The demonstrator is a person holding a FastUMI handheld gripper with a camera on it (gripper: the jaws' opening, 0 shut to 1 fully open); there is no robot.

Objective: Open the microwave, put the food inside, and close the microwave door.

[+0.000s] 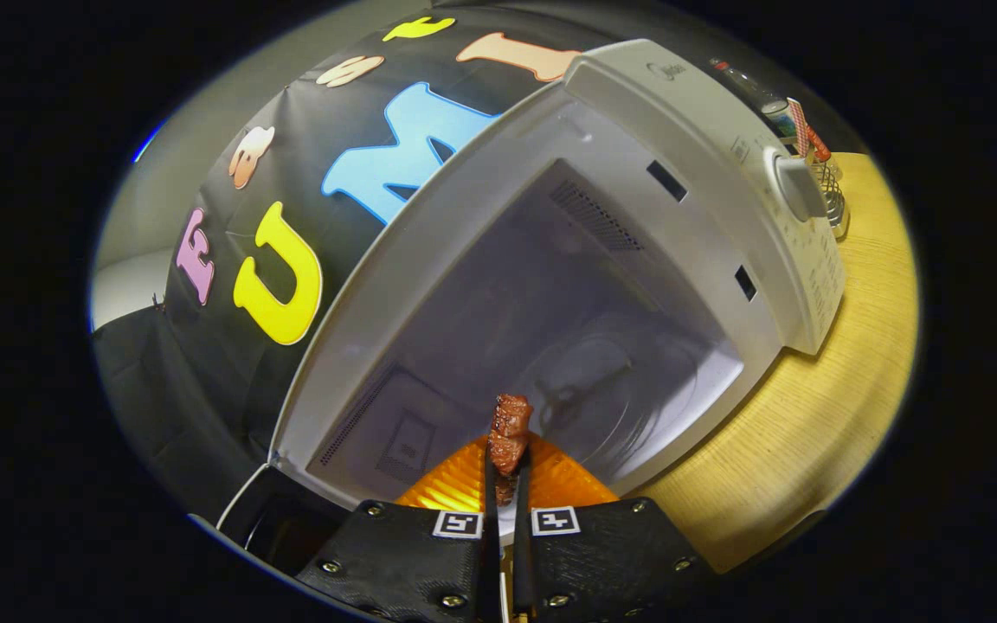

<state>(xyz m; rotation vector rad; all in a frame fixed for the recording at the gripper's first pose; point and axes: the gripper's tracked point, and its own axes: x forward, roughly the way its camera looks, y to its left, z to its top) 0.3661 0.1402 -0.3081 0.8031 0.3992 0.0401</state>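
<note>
The lower end of the piece of meat (pixel 509 437) is hidden between the fingers of the gripper (pixel 507 493), which are closed tight on it from both sides; only its brown, lumpy upper part rises clear, just in front of the mouth of the microwave (pixel 637 173). The microwave stands on a light wooden table (pixel 845 381) with its door swung open, and only a dark edge of that door (pixel 265 510) shows below the cavity's left corner. Inside the microwave the pale walls carry vent slots, and a glass turntable (pixel 611 389) lies on the floor, faint and hard to make out against the grey. Beside the microwave's control panel with its knob (pixel 797 186), a wire holder (pixel 832 195) and a bottle (pixel 749 86) stand partly covered by the casing, their contents too small to tell
</note>
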